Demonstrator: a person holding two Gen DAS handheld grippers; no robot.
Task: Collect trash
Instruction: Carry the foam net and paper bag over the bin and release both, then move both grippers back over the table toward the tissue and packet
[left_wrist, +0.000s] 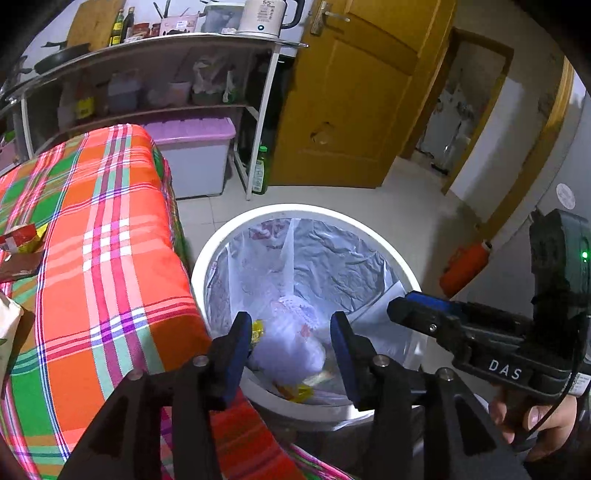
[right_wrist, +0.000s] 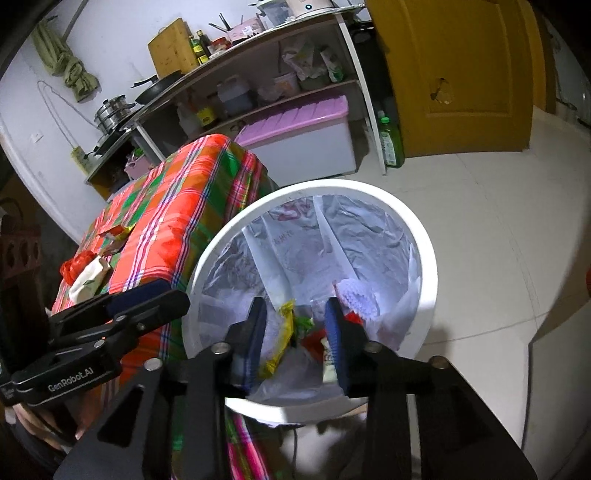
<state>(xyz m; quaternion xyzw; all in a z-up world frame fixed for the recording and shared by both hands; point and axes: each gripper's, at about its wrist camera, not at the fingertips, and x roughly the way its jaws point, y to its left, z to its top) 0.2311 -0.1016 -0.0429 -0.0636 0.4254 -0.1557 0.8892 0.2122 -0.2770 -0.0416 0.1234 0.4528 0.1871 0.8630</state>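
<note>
Over the bin mouth, lower centre of both views: left gripper (left_wrist: 290, 345) and right gripper (right_wrist: 297, 334), both angled down into the white trash bin (left_wrist: 210, 258).
Jaw state: both parted; nothing pinched between either pair, only bin contents showing through the gaps.
Bin contents: yellow wrapper (right_wrist: 280, 343), red scrap (right_wrist: 314, 338), pale plastic bag (left_wrist: 291, 347), all loose inside the clear liner (left_wrist: 332, 258).
Trash yet to collect: red-and-yellow snack packet (left_wrist: 22, 240) at the left edge of the left view, on the plaid-covered table (left_wrist: 110, 221); crumpled red scrap (right_wrist: 75, 267) and a cream wrapper (right_wrist: 88, 282) lying just beside each other at the left of the right view.
Handling, judged: light, thin, crinkly film; soft and slippery; collapses under a pinch. Take hold at a raised fold or crimped end, not the flat face.
Surroundings: shelf unit (left_wrist: 147, 48) with kettle (left_wrist: 264, 16) at upper centre; lilac-lidded storage box (left_wrist: 195, 155) beneath; green bottle (left_wrist: 260, 170) by the yellow door (left_wrist: 351, 92).
Obstruction: table corner close against the bin rim; the two grippers crowd each other above it.
</note>
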